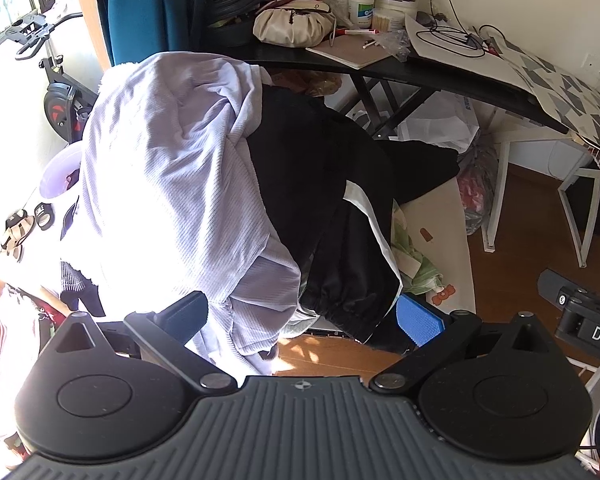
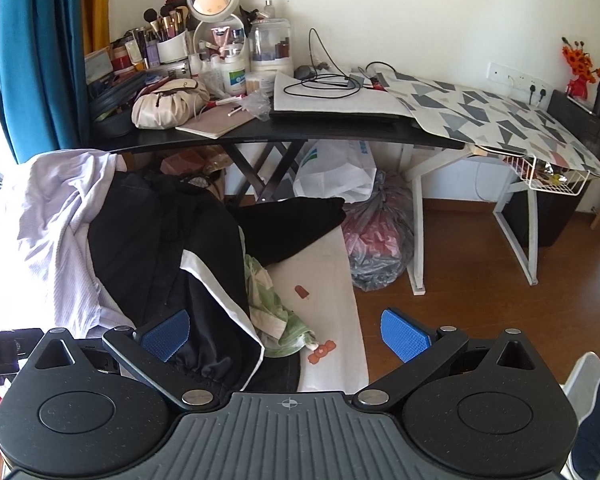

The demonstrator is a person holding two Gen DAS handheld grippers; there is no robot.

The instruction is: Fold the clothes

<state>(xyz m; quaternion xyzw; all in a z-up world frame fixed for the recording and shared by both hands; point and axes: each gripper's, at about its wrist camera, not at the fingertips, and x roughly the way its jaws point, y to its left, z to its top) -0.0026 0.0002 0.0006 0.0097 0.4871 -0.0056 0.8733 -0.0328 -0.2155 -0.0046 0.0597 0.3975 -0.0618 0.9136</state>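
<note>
Over heaped lavender shirt [image 1: 172, 168] and black trousers [image 2: 172, 264], left gripper [image 1: 300, 320] and right gripper [image 2: 286, 336] fingers wide, holding nothing.

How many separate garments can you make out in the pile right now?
4: a lavender top at left, black pants with a white stripe in the middle, a black piece behind, a green cloth underneath. More may be hidden.

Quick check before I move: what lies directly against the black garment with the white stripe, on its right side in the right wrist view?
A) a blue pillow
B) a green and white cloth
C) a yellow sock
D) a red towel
B: a crumpled green and white cloth sits bunched against the right edge of the black garment with the white stripe.
</note>
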